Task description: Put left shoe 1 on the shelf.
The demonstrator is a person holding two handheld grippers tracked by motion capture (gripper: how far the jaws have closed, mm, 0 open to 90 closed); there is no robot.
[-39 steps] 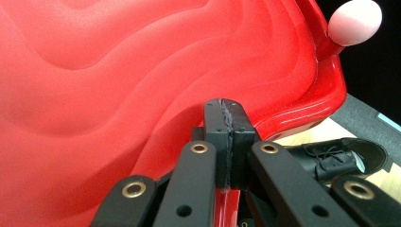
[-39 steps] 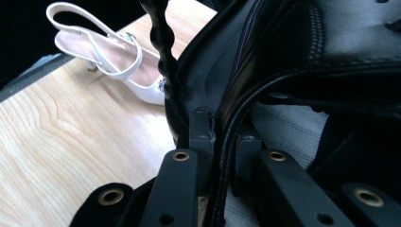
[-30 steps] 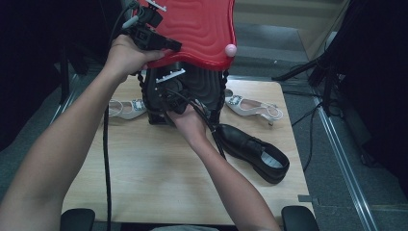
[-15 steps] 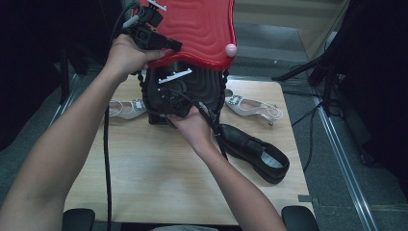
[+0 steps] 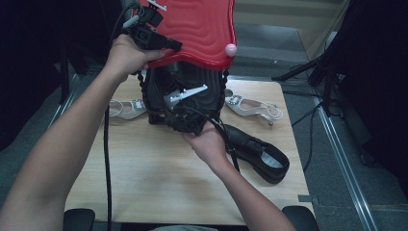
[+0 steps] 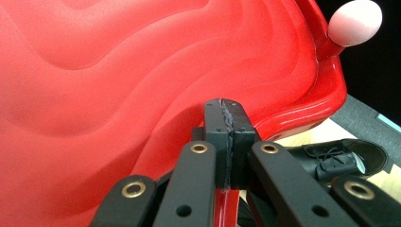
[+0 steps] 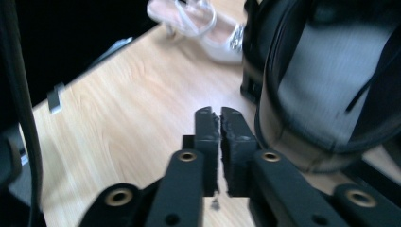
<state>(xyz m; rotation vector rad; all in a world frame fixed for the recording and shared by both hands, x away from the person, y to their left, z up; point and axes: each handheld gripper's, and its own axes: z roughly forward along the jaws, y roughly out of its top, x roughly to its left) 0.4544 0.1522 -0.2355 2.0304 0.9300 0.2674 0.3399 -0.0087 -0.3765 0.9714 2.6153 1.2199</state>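
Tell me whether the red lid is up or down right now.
Up. The left gripper is shut on the rim of the red lid, holding it raised above the black case.

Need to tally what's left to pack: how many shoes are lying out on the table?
3: a silver sandal left of the black bag, another silver sandal right of it, a black lace-up shoe front right. The bag may hide more.
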